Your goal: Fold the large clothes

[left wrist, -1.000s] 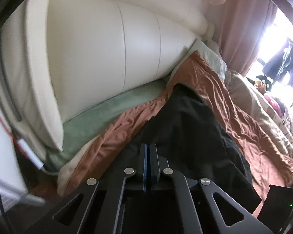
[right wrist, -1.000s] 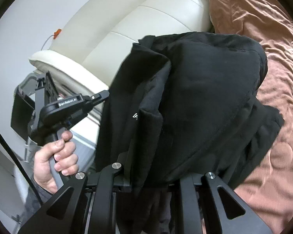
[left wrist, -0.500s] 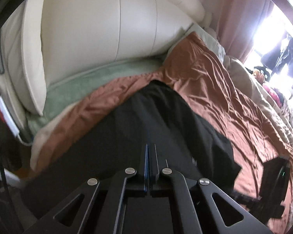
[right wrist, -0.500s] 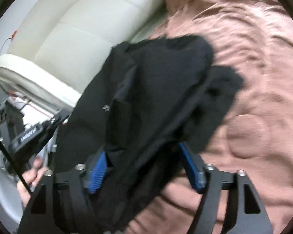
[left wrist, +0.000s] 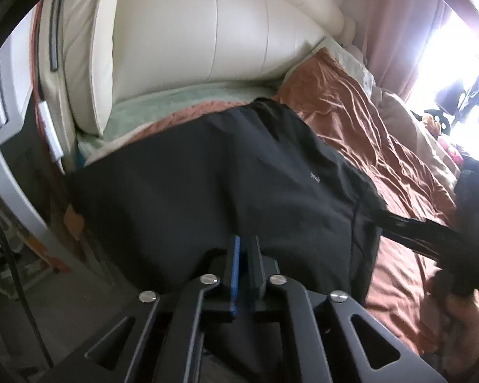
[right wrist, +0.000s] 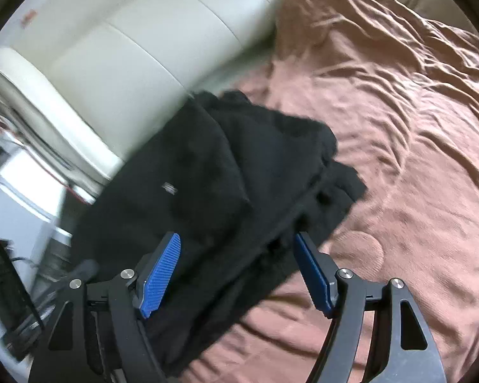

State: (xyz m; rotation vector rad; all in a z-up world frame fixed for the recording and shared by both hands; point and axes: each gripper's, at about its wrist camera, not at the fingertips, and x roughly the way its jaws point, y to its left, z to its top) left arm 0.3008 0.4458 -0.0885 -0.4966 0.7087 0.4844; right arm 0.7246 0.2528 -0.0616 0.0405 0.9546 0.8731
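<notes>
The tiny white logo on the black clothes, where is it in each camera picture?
Left wrist view: the white logo sits right of center on the black garment, toward the brown blanket.
Right wrist view: the logo sits left of center on the garment, above the left blue pad.
Shared landmark: the cream headboard, behind the garment in both views.

Both wrist views close, facing headboard [left wrist: 207, 32]; share black garment [right wrist: 207, 175]
</notes>
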